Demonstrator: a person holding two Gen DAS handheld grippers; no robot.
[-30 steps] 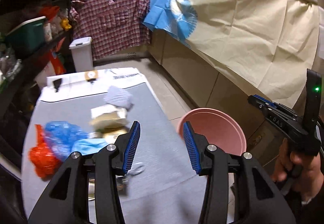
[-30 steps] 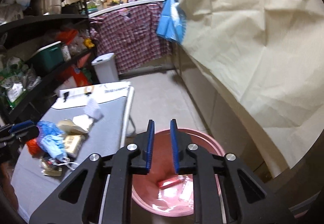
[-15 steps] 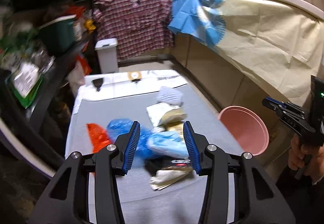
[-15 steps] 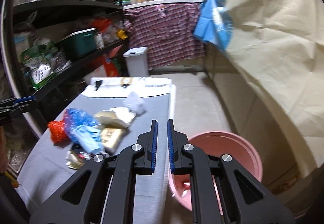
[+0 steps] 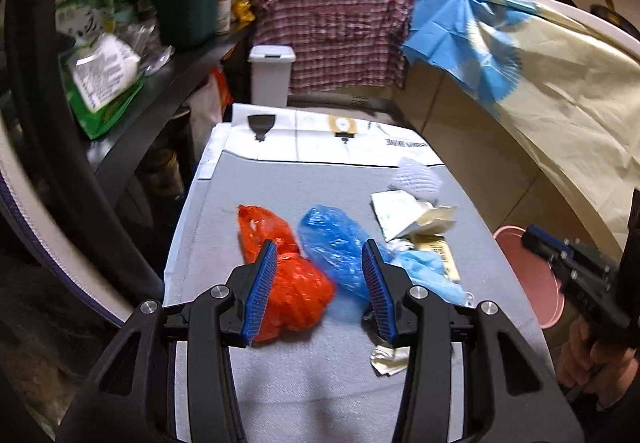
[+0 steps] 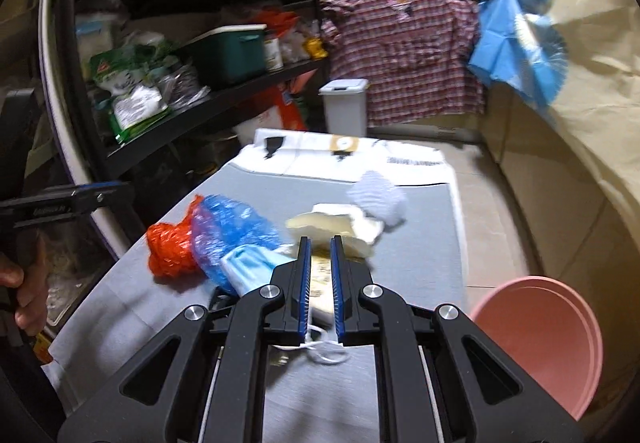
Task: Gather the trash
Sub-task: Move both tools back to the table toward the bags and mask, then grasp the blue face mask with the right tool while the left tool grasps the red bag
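Observation:
Trash lies in a pile on the grey table (image 5: pixel 312 383): an orange plastic bag (image 5: pixel 288 275), a blue plastic bag (image 5: pixel 340 247), a light blue face mask (image 5: pixel 428 271), cream paper packaging (image 5: pixel 408 215) and a white crumpled wrapper (image 5: pixel 416 175). My left gripper (image 5: pixel 320 283) is open and empty, above the orange and blue bags. My right gripper (image 6: pixel 319 275) has its jaws nearly together with a narrow gap, empty, above the mask (image 6: pixel 252 263) and packaging (image 6: pixel 332 227). A pink bucket (image 6: pixel 540 339) stands on the floor right of the table.
Black shelves (image 6: pixel 192 95) full of goods run along the left. A white lidded bin (image 5: pixel 272 75) stands past the table's far end. A counter draped with cream and blue sheets (image 5: pixel 540 91) runs on the right. White paper (image 5: pixel 320 139) covers the table's far end.
Both grippers swung left from the pink bucket toward the trash pile. The right gripper's jaws narrowed further. The left gripper stayed open and now hovers over the orange and blue bags.

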